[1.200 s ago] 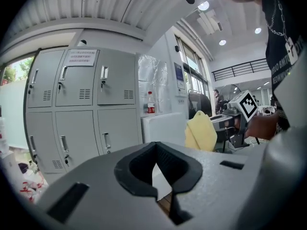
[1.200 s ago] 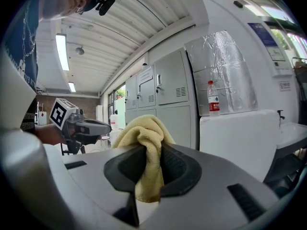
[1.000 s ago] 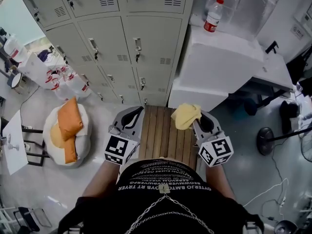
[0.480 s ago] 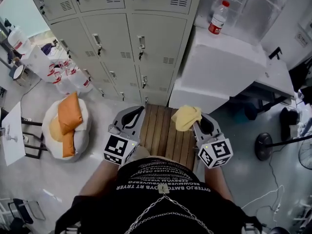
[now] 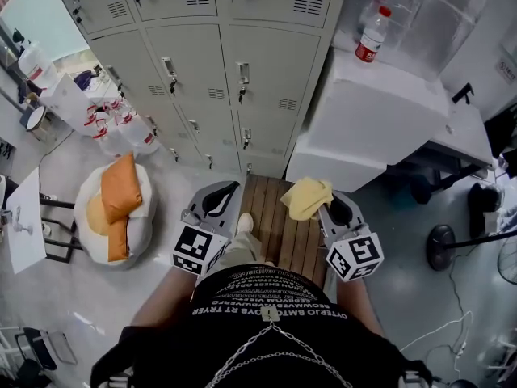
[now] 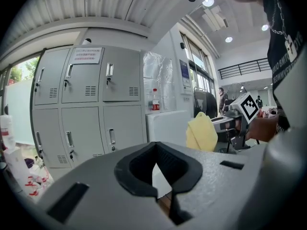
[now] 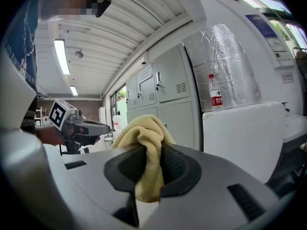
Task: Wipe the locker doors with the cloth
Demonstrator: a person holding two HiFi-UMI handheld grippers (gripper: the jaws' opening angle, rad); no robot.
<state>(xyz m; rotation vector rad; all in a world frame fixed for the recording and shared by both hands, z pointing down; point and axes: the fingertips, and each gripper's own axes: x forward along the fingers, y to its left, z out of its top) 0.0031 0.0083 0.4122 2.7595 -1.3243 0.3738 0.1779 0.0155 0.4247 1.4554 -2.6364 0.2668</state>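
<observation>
One soft, light cloth (image 5: pixel 307 198) is pinched at its bunched middle in my right gripper (image 7: pixel 149 171), short of the locker doors (image 5: pixel 266 79); my left gripper (image 6: pixel 159 176) is closed, empty.

- Grey floor (image 5: pixel 97 305): white beanbag (image 5: pixel 90 229) with orange cushion (image 5: pixel 119 199) on top; water jugs (image 5: pixel 121 128) against the lockers (image 5: pixel 226 63).
- Slatted wooden platform (image 5: pixel 289 234) at locker foot; one shoe (image 5: pixel 245 222) on it.
- White cabinet (image 5: pixel 380 124): bottle (image 5: pixel 373 35) upright on top.
</observation>
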